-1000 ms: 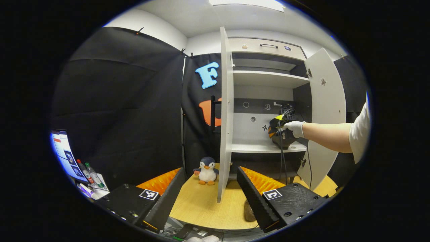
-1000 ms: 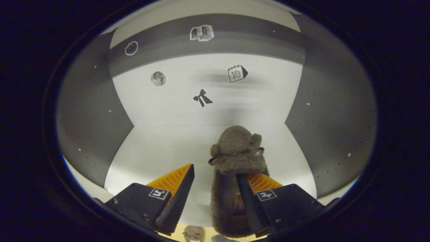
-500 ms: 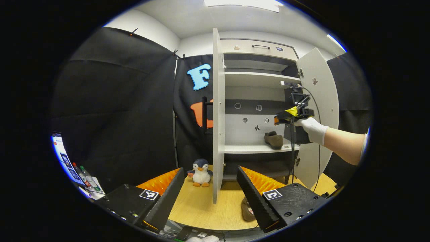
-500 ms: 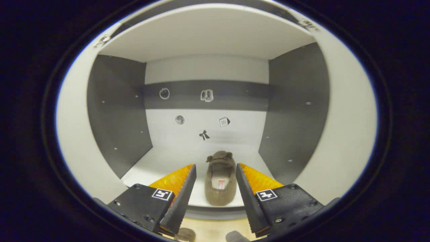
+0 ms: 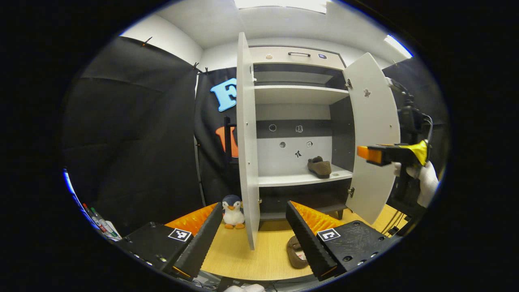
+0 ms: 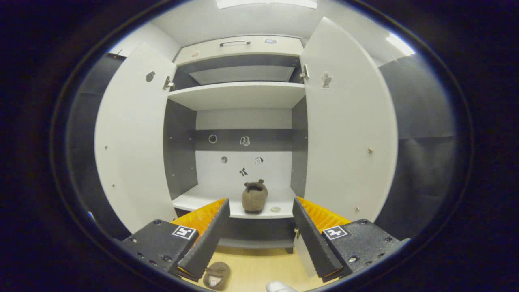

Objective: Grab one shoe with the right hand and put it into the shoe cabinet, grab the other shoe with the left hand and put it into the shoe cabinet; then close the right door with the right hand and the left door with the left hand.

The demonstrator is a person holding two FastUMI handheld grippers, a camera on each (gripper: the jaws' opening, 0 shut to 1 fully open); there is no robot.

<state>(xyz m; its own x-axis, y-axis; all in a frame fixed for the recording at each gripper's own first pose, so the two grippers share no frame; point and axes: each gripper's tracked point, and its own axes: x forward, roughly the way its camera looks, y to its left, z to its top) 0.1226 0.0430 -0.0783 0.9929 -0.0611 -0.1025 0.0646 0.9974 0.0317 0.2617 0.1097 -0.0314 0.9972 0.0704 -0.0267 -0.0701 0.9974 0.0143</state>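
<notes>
With one brown shoe on the cabinet shelf, the other shoe lies on the floor just below the left gripper (wide open, empty), toe pointing cabinetward; the right gripper gapes empty too.

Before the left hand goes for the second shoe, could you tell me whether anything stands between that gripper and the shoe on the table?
Nothing visible does. The second shoe lies on the table, partly hidden behind a finger of the open left gripper. The open left door stands just left of it, the penguin toy beyond that.
</notes>
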